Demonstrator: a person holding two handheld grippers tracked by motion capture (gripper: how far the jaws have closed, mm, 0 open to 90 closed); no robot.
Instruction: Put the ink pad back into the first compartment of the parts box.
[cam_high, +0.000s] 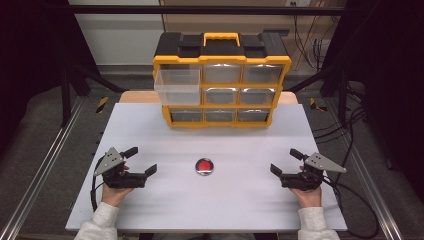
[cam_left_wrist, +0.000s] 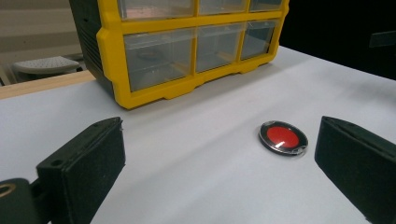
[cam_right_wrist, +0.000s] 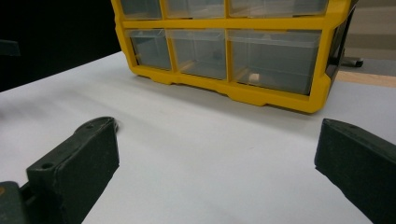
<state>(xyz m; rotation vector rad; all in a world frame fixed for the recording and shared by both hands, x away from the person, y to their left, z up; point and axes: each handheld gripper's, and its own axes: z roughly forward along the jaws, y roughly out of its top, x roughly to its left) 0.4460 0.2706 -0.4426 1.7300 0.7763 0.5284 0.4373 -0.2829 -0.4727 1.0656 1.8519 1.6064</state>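
Note:
A small round red disc with a metal rim (cam_high: 204, 166) (cam_left_wrist: 283, 137) lies flat on the white table, midway between my two grippers. My left gripper (cam_high: 142, 160) (cam_left_wrist: 219, 163) rests at the table's front left with its jaws wide apart and nothing between them; the disc lies just ahead of its right jaw. At the front right, my right gripper (cam_high: 284, 161) (cam_right_wrist: 217, 163) also stands open and empty. Behind stands a yellow and black drawer organiser (cam_high: 221, 80) (cam_left_wrist: 187, 51) (cam_right_wrist: 224, 51). Its top left clear drawer (cam_high: 178, 86) is pulled out.
The white table top (cam_high: 150, 125) ends in a wooden strip behind the organiser. A small tan item (cam_right_wrist: 253, 77) shows inside one bottom drawer. Cables trail at the right (cam_high: 350, 130), and dark frame bars stand at both sides.

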